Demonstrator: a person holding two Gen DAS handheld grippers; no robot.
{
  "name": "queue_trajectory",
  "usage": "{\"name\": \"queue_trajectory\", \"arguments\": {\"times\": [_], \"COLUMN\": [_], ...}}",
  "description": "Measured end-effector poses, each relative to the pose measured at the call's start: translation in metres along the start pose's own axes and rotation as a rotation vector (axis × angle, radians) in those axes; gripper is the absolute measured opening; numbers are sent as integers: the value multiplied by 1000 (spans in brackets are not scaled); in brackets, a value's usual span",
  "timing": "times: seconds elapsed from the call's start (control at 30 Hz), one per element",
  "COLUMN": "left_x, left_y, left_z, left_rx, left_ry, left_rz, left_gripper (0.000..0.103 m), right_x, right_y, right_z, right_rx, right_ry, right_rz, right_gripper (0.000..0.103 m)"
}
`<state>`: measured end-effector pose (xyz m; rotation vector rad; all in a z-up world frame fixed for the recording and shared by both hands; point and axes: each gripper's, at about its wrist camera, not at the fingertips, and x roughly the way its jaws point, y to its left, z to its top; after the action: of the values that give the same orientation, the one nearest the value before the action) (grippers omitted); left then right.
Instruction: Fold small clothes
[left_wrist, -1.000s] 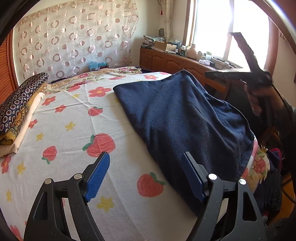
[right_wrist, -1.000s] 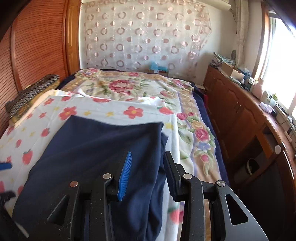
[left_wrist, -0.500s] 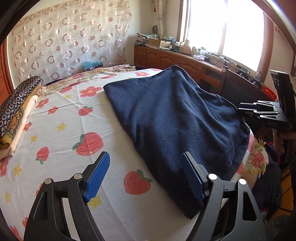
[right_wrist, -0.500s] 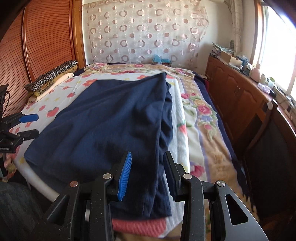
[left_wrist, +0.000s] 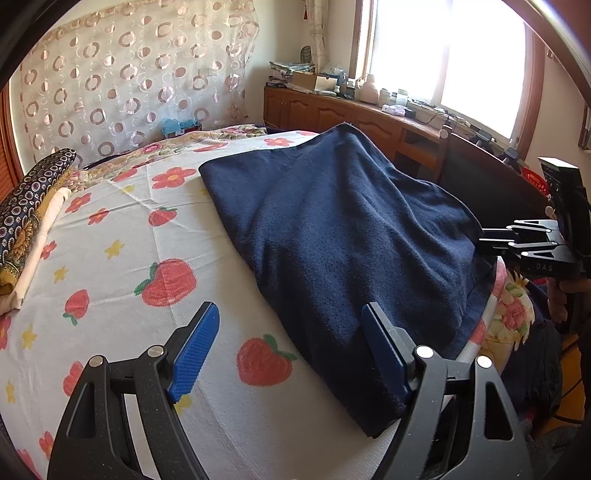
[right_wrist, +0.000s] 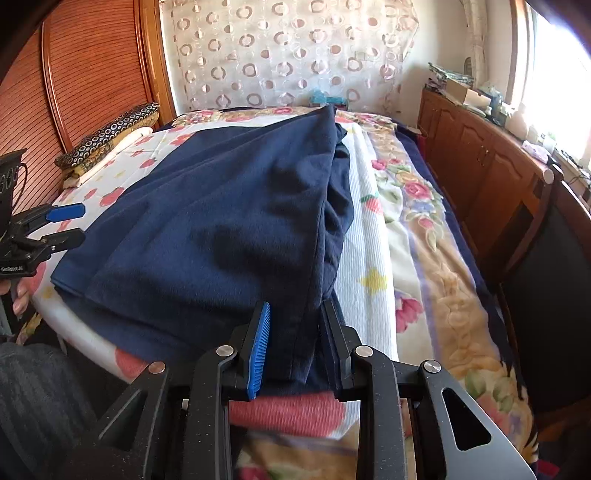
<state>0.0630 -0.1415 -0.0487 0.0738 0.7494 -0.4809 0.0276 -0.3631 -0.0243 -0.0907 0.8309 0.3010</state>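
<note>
A navy blue garment lies folded flat on the strawberry-print sheet, reaching the bed's near edge. My left gripper hovers open over the sheet, its right finger above the garment's near left corner, nothing between the pads. In the right wrist view the garment fills the middle, and my right gripper sits at its near right corner. Its jaws are closing with the folded edge between them, the cloth still lying flat. Each gripper shows in the other's view: the right gripper and the left gripper.
Stacked patterned pillows lie at the bed's left side by a wooden headboard. A wooden cabinet with clutter runs under the window on the right. A dark chair stands close to the bed. A person's knee is at lower left.
The right gripper came down from a raised position and drew back to the bed's near edge, over the garment's corner. Its jaws have narrowed. The left gripper has barely moved.
</note>
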Motion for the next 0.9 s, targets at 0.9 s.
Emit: {"name": "queue_trajectory", "arguments": {"times": [0.9], "left_x": [2], "left_y": [-6], "left_z": [-17], "left_rx": [-1], "left_ry": [76], "left_rz": [-102], "left_gripper": [65], "right_x": [-10], "right_y": [-13], "right_z": [-10], "right_rx": [37], "right_ry": [-29], "right_rz": [-31], "right_gripper": [34]}}
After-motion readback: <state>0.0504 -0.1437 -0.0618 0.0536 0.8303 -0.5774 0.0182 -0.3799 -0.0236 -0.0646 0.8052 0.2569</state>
